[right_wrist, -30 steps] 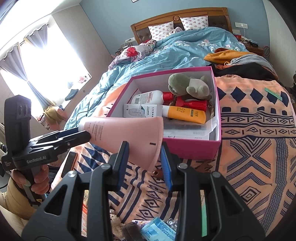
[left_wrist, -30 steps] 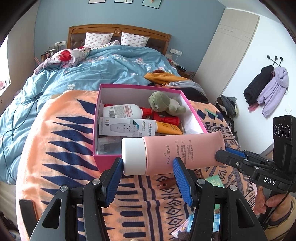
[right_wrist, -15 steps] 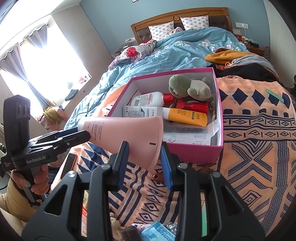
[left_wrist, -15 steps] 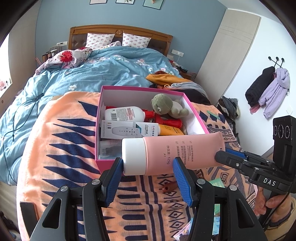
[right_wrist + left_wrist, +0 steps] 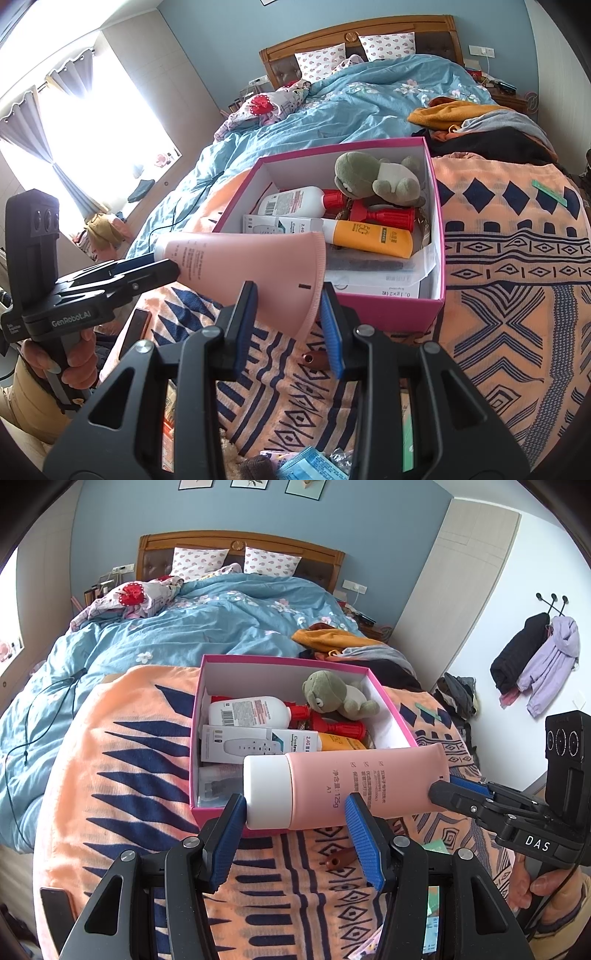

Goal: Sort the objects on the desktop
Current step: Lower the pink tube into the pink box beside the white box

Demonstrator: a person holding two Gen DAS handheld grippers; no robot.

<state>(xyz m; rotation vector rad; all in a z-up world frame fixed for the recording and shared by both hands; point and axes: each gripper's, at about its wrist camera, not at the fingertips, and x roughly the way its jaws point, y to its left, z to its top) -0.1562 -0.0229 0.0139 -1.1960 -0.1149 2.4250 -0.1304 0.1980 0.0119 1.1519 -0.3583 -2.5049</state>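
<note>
A pink tube with a white cap [image 5: 343, 786] is held level between both grippers, just above the near wall of the pink box [image 5: 207, 810]. My left gripper [image 5: 295, 810] is shut on its cap end. My right gripper [image 5: 286, 308] is shut on its flat crimped end [image 5: 258, 273]. The right gripper also shows in the left wrist view [image 5: 443, 788], and the left gripper in the right wrist view [image 5: 162, 264]. The box [image 5: 437, 221] holds a green plush toy [image 5: 334, 696], a white bottle [image 5: 251, 712], a white carton [image 5: 255, 740], an orange tube [image 5: 371, 238] and a red item [image 5: 382, 214].
The box sits on an orange and navy patterned cloth [image 5: 122, 775]. A small brown cylinder [image 5: 340, 858] lies on the cloth below the tube. Packets lie at the near edge [image 5: 306, 467]. A phone [image 5: 135, 328] lies at the left. A bed with a blue duvet [image 5: 207, 627] stands behind.
Both grippers have carried the pink tube forward, closer to the box. Their grip on it has not changed.
</note>
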